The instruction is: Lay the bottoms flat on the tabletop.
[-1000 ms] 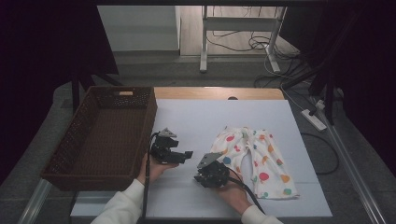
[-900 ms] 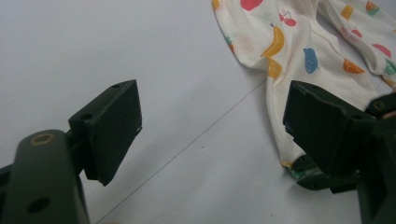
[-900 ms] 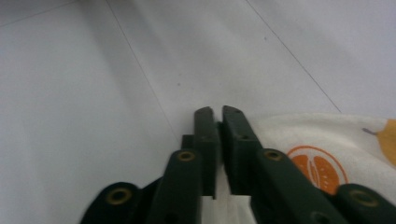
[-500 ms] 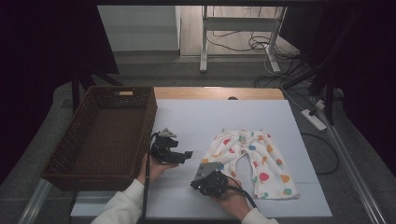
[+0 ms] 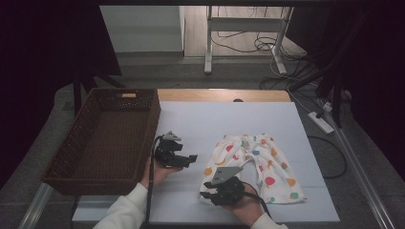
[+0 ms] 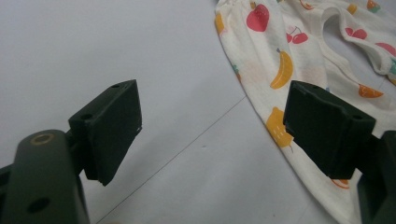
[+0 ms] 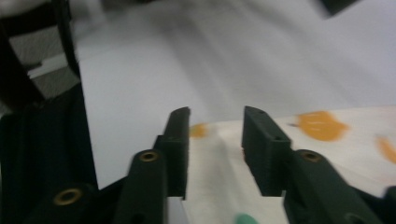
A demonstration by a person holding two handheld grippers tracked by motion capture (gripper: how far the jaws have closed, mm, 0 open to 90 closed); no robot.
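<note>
Small white trousers (image 5: 260,160) printed with coloured fruit lie flat on the pale mat, right of centre. My right gripper (image 5: 210,194) is at the hem of their near-left leg. In the right gripper view its jaws (image 7: 215,119) stand narrowly open, straddling the cloth's edge (image 7: 327,149), and a raised fold lies in the gap. My left gripper (image 5: 189,158) hovers left of the trousers, pointing right at them. Its jaws (image 6: 217,112) are wide open over bare mat, with the trousers (image 6: 261,56) just beyond the right jaw.
A dark wicker basket (image 5: 154,119) stands at the mat's left edge, close behind the left hand. The pale mat (image 5: 215,119) stretches bare toward the far side. Table legs and cables lie on the floor beyond.
My right gripper has slid toward the table's near edge, from the trouser leg's left side down to its hem. The left gripper has stayed put.
</note>
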